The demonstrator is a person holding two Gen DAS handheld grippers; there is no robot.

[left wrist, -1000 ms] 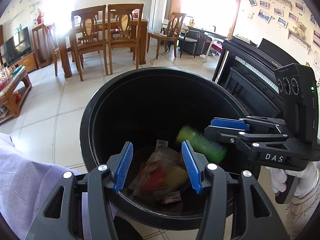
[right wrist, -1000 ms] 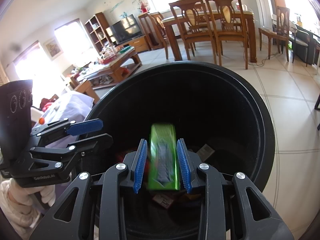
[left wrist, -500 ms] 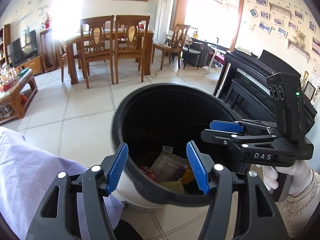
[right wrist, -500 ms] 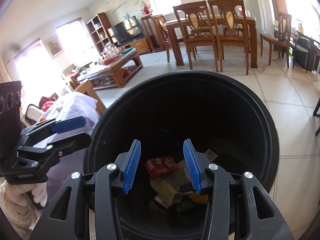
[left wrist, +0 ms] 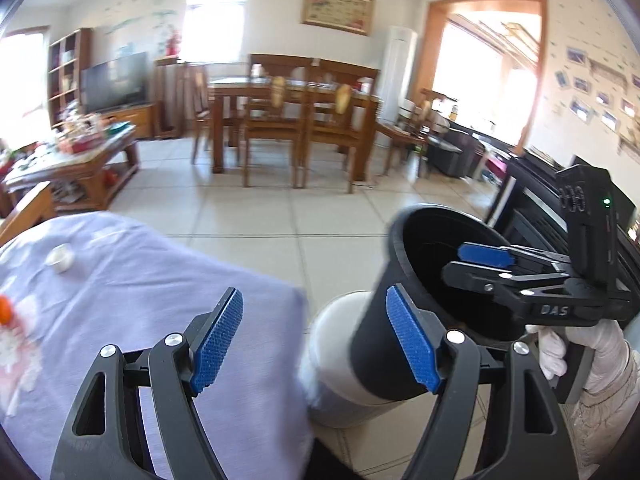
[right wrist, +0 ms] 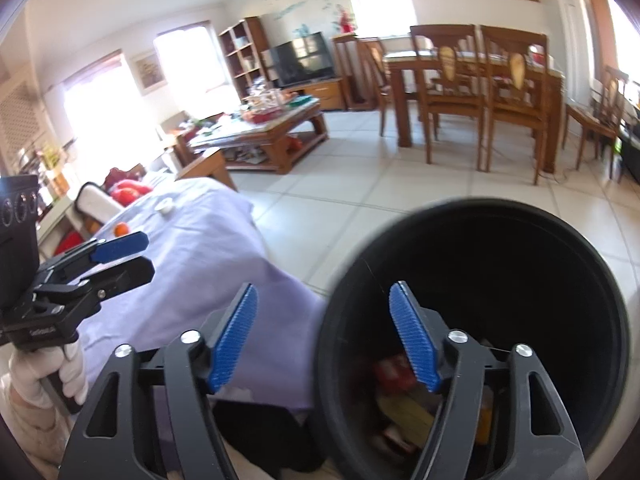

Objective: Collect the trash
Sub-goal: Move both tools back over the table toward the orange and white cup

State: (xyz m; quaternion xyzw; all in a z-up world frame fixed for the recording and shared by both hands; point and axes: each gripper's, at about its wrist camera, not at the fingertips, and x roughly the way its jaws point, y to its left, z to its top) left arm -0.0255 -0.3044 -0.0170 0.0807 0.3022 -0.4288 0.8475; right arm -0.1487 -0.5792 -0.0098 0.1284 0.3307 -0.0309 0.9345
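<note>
The black trash bin (right wrist: pixel 480 205) stands on the floor at the right, with red and yellow wrappers (right wrist: pixel 396 376) lying at its bottom. My right gripper (right wrist: pixel 324 340) hangs over the bin's near left rim, its jaws opening with nothing between them. My left gripper (left wrist: pixel 316 340) is over the corner of the purple-clothed table (left wrist: pixel 160 280), beside the bin (left wrist: pixel 396 232); its jaws are opening too and hold nothing. On the cloth lie a small white cap (right wrist: pixel 166 206) and an orange bit (right wrist: pixel 122 229). Each wrist view shows the other gripper (left wrist: pixel 468 263) (right wrist: pixel 146 256).
A pale outer can (left wrist: pixel 340 360) sits against the bin's base. A dark piano (left wrist: pixel 532 216) stands right behind the bin. Across the tiled floor are a dining table with chairs (right wrist: pixel 472 80) and a cluttered coffee table (right wrist: pixel 272 128). White-gloved hands (left wrist: pixel 592 356) hold the grippers.
The green packet left my right gripper and dropped into the bin. Both grippers pulled back and leftward from over the bin, jaws widening; the purple cloth came into view.
</note>
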